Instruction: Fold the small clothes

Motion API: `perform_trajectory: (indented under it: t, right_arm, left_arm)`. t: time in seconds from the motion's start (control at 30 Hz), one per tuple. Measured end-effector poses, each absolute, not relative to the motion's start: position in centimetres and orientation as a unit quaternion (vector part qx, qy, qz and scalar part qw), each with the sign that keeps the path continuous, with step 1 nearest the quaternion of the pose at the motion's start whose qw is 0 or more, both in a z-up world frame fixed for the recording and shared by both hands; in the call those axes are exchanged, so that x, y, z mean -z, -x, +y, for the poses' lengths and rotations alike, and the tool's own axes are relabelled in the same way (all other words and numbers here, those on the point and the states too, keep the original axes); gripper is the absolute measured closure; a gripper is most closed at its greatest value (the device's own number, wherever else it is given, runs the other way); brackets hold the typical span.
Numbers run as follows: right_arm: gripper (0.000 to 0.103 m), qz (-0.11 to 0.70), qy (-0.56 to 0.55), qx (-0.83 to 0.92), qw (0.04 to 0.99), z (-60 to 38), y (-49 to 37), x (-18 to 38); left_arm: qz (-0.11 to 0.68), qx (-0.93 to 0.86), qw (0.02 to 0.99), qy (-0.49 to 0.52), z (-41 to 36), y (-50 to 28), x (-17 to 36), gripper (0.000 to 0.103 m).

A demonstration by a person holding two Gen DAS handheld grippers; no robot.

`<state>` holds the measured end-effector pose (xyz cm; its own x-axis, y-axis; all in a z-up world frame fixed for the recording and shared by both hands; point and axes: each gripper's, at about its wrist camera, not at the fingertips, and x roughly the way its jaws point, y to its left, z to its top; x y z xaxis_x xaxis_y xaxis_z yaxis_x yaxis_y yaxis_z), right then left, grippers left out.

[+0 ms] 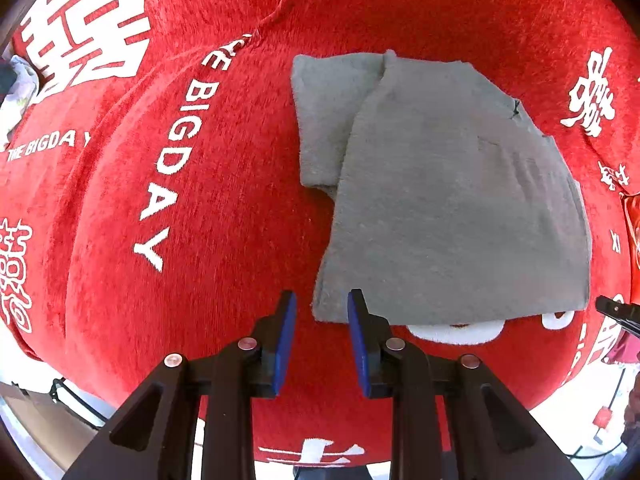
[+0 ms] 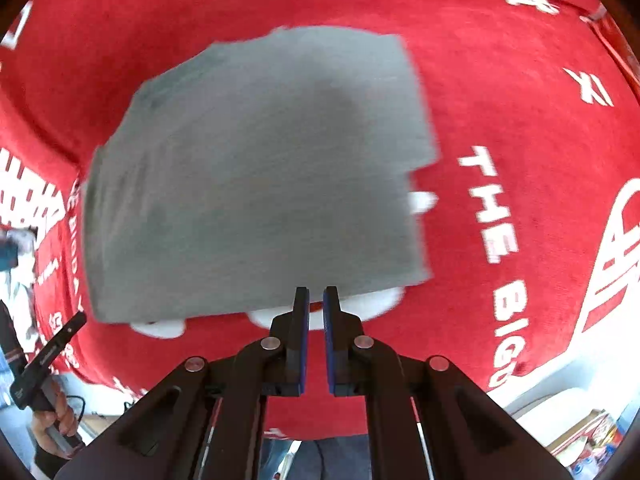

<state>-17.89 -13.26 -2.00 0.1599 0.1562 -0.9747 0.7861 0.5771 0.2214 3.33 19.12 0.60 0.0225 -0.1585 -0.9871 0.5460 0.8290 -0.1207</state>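
A small grey garment [image 1: 448, 200] lies flat on the red cloth, folded over on itself, with one layer sticking out at its far left. My left gripper [image 1: 322, 300] is open and empty, its fingers just short of the garment's near left corner. In the right wrist view the grey garment [image 2: 260, 172] is blurred and fills the middle. My right gripper [image 2: 316, 296] hangs above its near edge with the pads nearly together and nothing between them.
A red plush cloth [image 1: 200, 220] with white letters and characters covers the table. The table's near edge [image 2: 532, 384] runs close below both grippers. The left gripper's handle [image 2: 52, 356] shows at the right view's lower left. Clutter sits at the far left [image 1: 16, 88].
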Motion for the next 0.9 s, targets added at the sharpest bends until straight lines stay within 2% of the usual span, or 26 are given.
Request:
perform_trajectory:
  t: [0.3, 0.37, 0.4, 0.43, 0.7, 0.73, 0.77, 0.8, 0.83, 0.9]
  right_arm:
    - [0.095, 0.623, -0.374, 0.171, 0.666, -8.7, 10.8, 2.6]
    - [0.095, 0.627, -0.366, 0.159, 0.669, -8.1, 9.7, 2.6]
    - [0.095, 0.630, -0.362, 0.155, 0.669, -7.8, 9.3, 2.6]
    - [0.095, 0.632, -0.360, 0.151, 0.670, -7.6, 9.0, 2.7]
    - [0.095, 0.640, -0.354, 0.133, 0.669, -6.8, 6.8, 3.4]
    - [0.089, 0.639, -0.352, 0.130, 0.671, -6.7, 6.6, 3.3]
    - [0.073, 0.639, -0.350, 0.126, 0.673, -6.5, 6.4, 3.2]
    - [0.060, 0.637, -0.348, 0.123, 0.676, -6.5, 6.4, 3.1]
    - [0.040, 0.634, -0.346, 0.119, 0.681, -6.3, 6.2, 2.9]
    - [0.036, 0.626, -0.340, 0.111, 0.693, -6.1, 5.9, 2.3]
  left_arm:
    - [0.657, 0.237, 0.702, -0.141, 18.9, -3.4, -0.5, 0.074]
    - [0.655, 0.232, 0.707, -0.131, 19.2, -3.6, -0.4, 0.037]
    - [0.650, 0.225, 0.715, -0.125, 19.5, -3.7, -0.7, 0.008]
    - [0.641, 0.218, 0.727, -0.119, 19.8, -3.8, -1.1, 0.004]
    - [0.642, 0.188, 0.737, -0.094, 20.0, -5.4, -1.3, 0.004]
    - [0.642, 0.180, 0.739, -0.097, 19.9, -5.6, -1.3, 0.004]
    - [0.641, 0.172, 0.741, -0.102, 19.8, -5.8, -1.3, 0.004]
    - [0.640, 0.163, 0.743, -0.109, 19.5, -6.0, -1.2, 0.004]
    - [0.640, 0.158, 0.743, -0.115, 19.3, -6.2, -1.1, 0.004]
    - [0.644, 0.156, 0.740, -0.114, 19.1, -6.5, -0.8, 0.004]
